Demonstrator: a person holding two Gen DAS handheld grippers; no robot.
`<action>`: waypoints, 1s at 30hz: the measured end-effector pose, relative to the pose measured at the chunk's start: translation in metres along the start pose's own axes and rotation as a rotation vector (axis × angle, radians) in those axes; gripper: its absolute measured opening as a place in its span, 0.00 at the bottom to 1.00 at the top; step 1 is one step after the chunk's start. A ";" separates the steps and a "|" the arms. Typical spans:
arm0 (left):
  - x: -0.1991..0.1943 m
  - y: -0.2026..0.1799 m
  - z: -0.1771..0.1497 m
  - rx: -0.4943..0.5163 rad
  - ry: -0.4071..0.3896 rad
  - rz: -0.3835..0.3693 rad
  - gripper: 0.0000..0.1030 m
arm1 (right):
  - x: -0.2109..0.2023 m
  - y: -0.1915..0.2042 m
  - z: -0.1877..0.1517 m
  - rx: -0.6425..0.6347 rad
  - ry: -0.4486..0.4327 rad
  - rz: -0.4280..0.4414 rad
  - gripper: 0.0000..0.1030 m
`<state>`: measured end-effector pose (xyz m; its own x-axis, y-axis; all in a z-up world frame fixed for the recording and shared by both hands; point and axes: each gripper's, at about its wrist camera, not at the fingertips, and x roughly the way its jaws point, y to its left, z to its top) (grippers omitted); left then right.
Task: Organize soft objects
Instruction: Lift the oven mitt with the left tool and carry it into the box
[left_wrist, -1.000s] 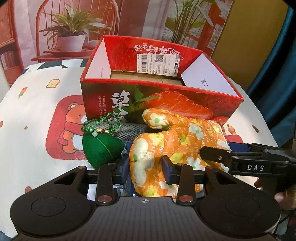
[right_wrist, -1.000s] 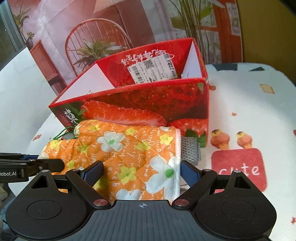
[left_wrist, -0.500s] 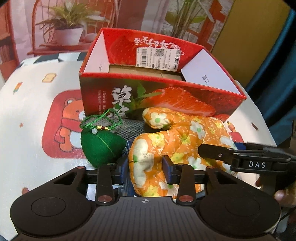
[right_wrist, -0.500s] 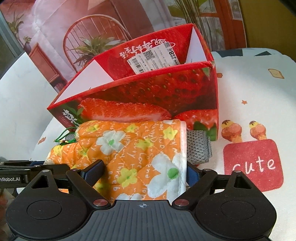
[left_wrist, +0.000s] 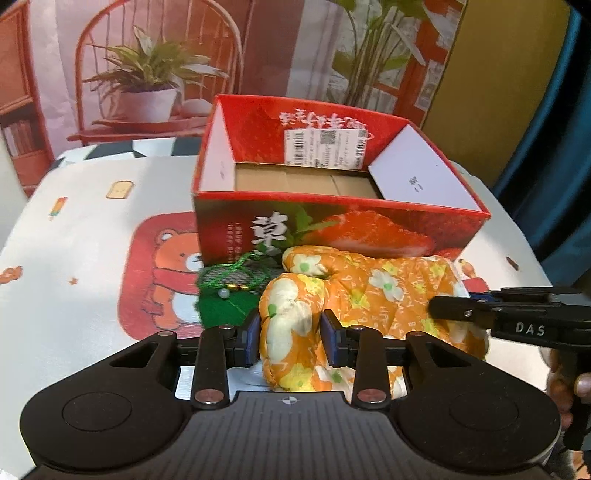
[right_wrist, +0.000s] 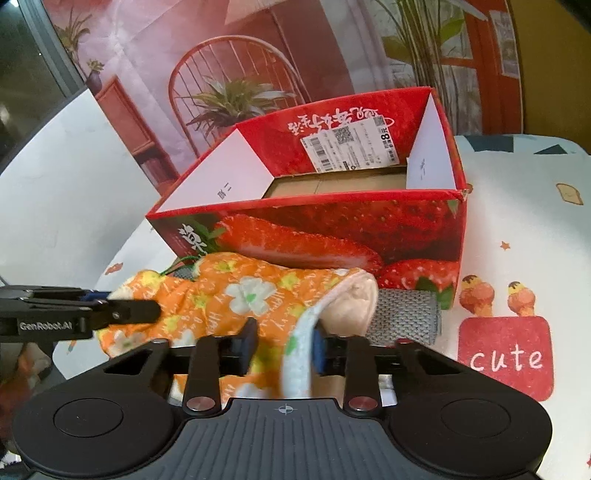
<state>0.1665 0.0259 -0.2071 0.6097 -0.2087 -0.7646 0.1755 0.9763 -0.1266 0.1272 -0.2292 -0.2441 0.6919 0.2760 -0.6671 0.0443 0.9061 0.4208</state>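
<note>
Left wrist view: left gripper (left_wrist: 290, 341) fingers closing on the orange oven mitt (left_wrist: 369, 295) — right gripper (right_wrist: 282, 345) fingers closing on its cuff.

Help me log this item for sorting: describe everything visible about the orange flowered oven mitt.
The orange oven mitt looks like quilted padded fabric printed with white and yellow flowers, with a pale lining at its open cuff. It lies lengthwise before the red strawberry box, over a grey knitted item and beside a green pouch. The left gripper pinches its fingertip end, jaws closing; the right gripper is closing on its bunched cuff edge.
</note>
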 end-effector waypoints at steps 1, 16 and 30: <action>0.000 0.001 0.000 -0.004 -0.001 0.004 0.30 | 0.000 -0.001 0.000 0.003 0.001 -0.001 0.09; -0.038 0.005 0.013 0.003 -0.138 -0.021 0.22 | -0.036 0.027 0.030 -0.108 -0.120 0.068 0.07; -0.055 -0.018 0.067 0.105 -0.298 0.037 0.22 | -0.051 0.048 0.084 -0.203 -0.237 0.079 0.07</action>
<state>0.1816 0.0156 -0.1206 0.8140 -0.1956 -0.5469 0.2184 0.9756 -0.0238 0.1547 -0.2266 -0.1388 0.8372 0.2876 -0.4651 -0.1449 0.9368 0.3185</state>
